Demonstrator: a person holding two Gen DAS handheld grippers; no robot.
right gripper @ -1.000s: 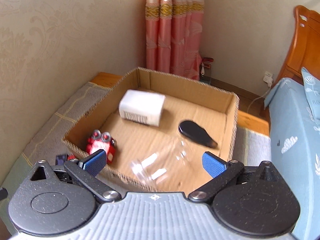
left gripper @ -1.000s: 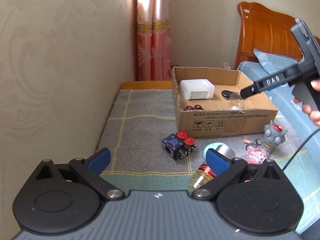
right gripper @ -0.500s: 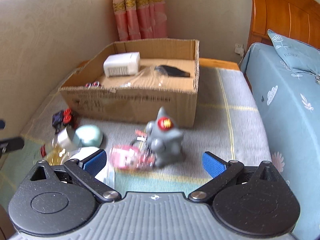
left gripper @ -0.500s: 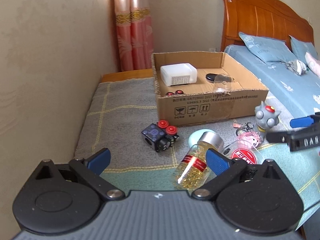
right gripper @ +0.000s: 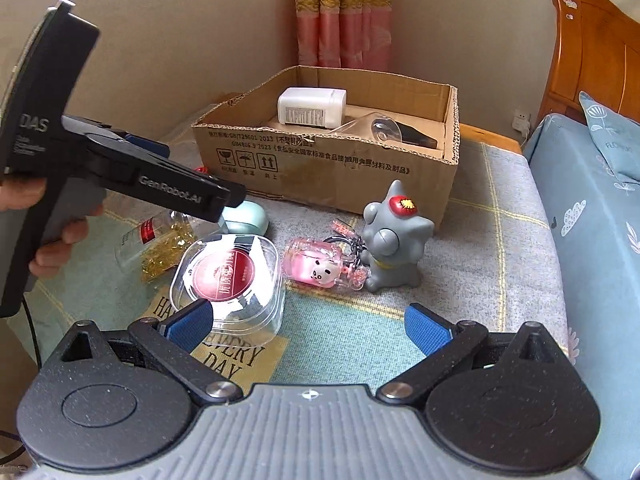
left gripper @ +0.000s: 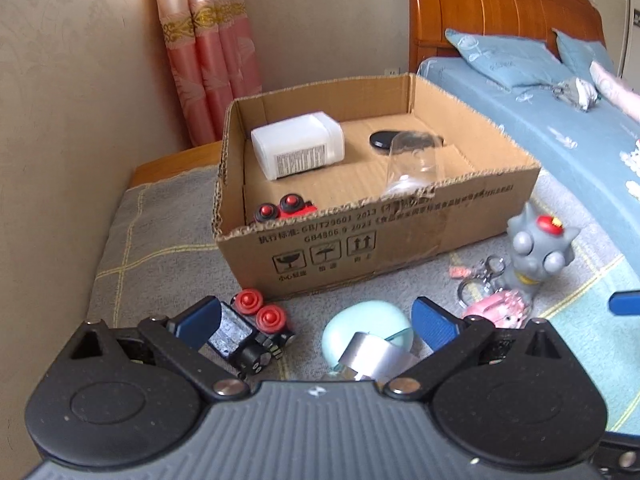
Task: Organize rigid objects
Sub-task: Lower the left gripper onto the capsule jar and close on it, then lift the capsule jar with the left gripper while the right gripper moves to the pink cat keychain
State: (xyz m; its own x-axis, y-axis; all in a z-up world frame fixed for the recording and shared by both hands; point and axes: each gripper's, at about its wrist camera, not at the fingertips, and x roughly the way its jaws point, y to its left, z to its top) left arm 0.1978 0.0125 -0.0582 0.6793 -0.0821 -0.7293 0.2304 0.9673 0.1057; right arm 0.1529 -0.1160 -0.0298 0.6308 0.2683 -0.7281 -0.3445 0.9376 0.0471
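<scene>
Four things already lie in the box [left gripper: 372, 236], at my 12 o'clock. Both claws are wide open, holding nothing: my left claw [left gripper: 316, 322] hangs over the bottle [right gripper: 160, 240], my right claw [right gripper: 308, 328] faces the figurine [right gripper: 394, 238] at 1 o'clock, probably next.

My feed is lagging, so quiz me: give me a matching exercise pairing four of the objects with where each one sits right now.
Things:
1. white container
2. grey cat figurine
3. mint-green round case
4. red toy car

Places:
A. between the left gripper's fingers, on the mat
B. near front-left corner inside the cardboard box
C. back-left part of the box
D. outside the box, on the mat near its right corner

Pairs: 1-C, 2-D, 3-A, 4-B
</scene>
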